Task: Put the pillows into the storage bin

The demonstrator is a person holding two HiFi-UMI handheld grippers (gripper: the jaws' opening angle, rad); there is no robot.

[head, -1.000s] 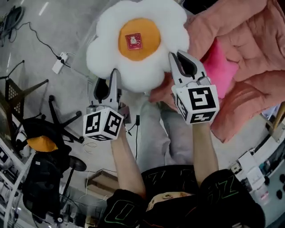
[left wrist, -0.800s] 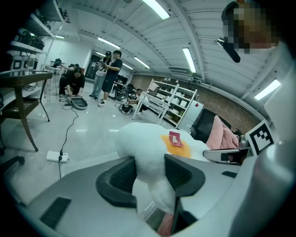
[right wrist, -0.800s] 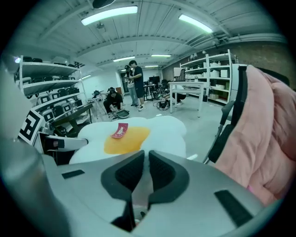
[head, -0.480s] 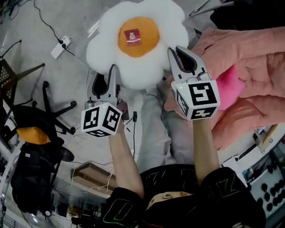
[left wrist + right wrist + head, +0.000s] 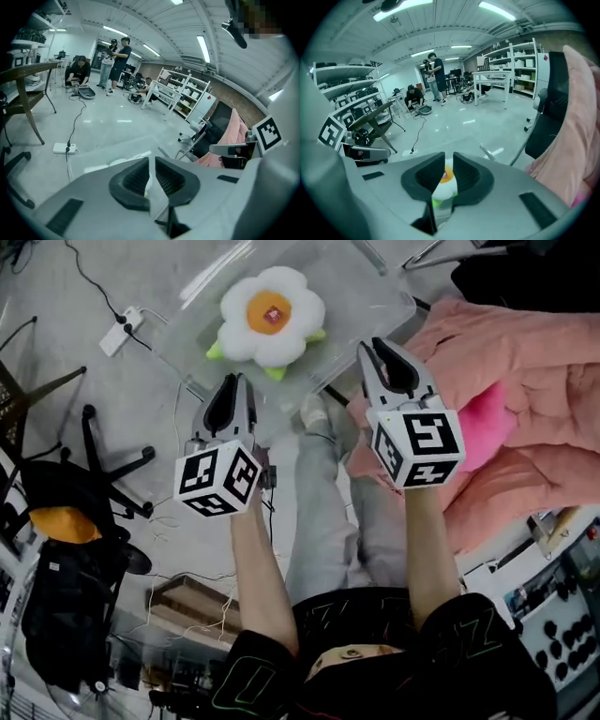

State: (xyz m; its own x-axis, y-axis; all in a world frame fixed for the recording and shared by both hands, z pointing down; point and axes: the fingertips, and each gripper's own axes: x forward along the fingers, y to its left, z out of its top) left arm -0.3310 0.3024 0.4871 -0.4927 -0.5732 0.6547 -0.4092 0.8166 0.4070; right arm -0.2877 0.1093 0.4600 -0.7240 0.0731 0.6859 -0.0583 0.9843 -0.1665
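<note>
Now the flower pillow (image 5: 269, 327), white-petalled with an orange centre, is lying inside the clear storage bin (image 5: 370, 320) at the upper centre of the head view. Half a second earlier it was hanging pinched between the two grippers, close under the camera. Both grippers are hovering apart from it, below the bin's near edge in the frame. The left gripper (image 5: 232, 388), at centre left, has just been closing its jaws; they are standing at a narrow slit with nothing between them. The right gripper (image 5: 386, 354), at centre right, has just been opening its jaws a little; they too are showing only a thin, empty gap, with the pillow visible far beyond it. One pillow is therefore judged delivered. The bin is holding that pillow alone. At the right of the frame a bright pink cushion (image 5: 487, 423) is resting among peach padded bedding (image 5: 525, 352), outside the bin, probably awaiting its turn.
</note>
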